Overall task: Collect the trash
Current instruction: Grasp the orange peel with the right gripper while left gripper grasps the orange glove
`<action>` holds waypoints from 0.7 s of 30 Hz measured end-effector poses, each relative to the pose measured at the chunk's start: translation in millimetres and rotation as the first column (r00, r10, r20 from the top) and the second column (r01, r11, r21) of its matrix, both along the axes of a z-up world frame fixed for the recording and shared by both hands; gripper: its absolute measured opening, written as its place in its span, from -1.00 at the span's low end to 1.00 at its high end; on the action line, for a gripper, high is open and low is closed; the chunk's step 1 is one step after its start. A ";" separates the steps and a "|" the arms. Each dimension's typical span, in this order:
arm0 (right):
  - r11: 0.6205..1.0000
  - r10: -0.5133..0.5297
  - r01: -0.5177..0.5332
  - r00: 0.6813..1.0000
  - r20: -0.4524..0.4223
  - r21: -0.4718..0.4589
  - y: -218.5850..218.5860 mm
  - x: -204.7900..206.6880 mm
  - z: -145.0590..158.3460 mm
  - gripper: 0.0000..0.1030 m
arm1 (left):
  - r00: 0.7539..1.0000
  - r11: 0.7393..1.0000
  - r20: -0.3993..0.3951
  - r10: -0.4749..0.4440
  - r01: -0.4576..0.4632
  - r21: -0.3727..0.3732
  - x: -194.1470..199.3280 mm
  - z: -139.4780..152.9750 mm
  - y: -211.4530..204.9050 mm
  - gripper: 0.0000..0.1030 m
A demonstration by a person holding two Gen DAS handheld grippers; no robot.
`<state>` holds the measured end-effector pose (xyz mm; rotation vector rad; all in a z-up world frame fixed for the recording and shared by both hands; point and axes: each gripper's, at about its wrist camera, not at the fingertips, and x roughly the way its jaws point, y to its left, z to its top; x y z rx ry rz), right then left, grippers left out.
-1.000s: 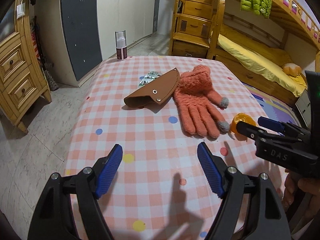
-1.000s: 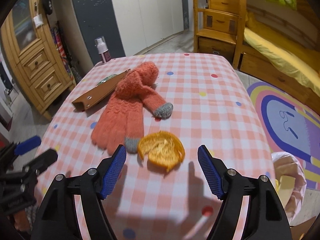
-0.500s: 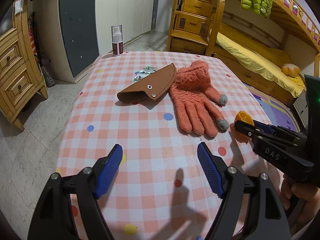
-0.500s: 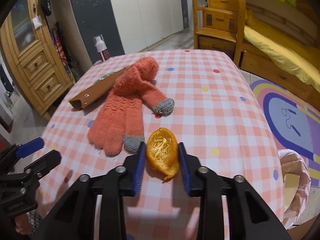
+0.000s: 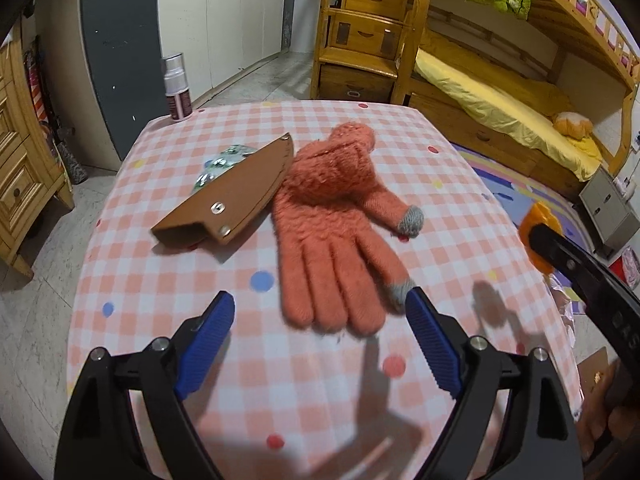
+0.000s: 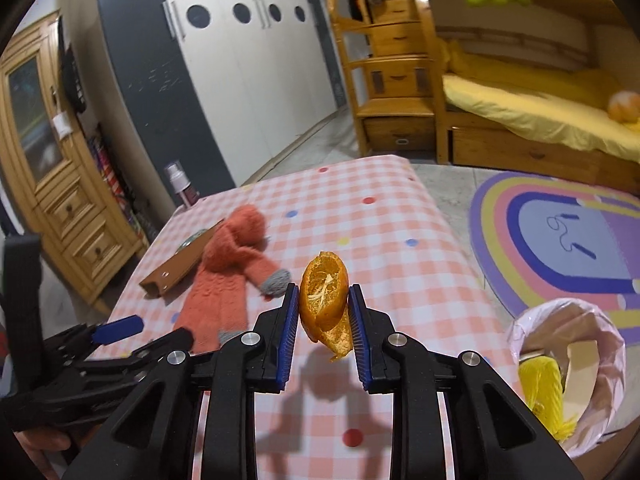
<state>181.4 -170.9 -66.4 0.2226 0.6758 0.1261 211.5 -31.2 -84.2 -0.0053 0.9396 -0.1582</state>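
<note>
1. Covering the table (image 6: 400, 240), a pink checked cloth carries everything; its right edge is the edge that matters, because the bin (image 6: 612, 364), lined with a pink bag, stands on the floor just beyond and below this edge, near the front corner.
2. An orange glove (image 5: 332, 232) is lying in the middle of the table, its fingers pointed toward the front edge, and a brown sheath (image 5: 228, 204) lies touching it on the left.
3. The left gripper (image 5: 320, 344) is held over the front part of the table. Its jaws were just opened wider and are holding nothing; only the glove's fingertips lie between them, lower down.
4. The right gripper (image 6: 323, 338) is the nearer one to the bin. Its jaws were just closed and are now pressed on the orange peel (image 6: 325, 298), which is lifted clear of the cloth.
5. The peel is held with its long axis upright, a loose flap hanging below the pads.
6. It is judged that the bin lies to the right and lower from the peel, so a move across the right edge is needed.
</note>
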 end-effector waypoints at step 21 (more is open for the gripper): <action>0.999 0.013 -0.013 1.000 0.013 0.034 -4.8 -6.0 -1.2 -0.50 | 0.988 0.988 0.065 -0.143 0.139 0.063 -2.5 16.7 -34.8 -0.73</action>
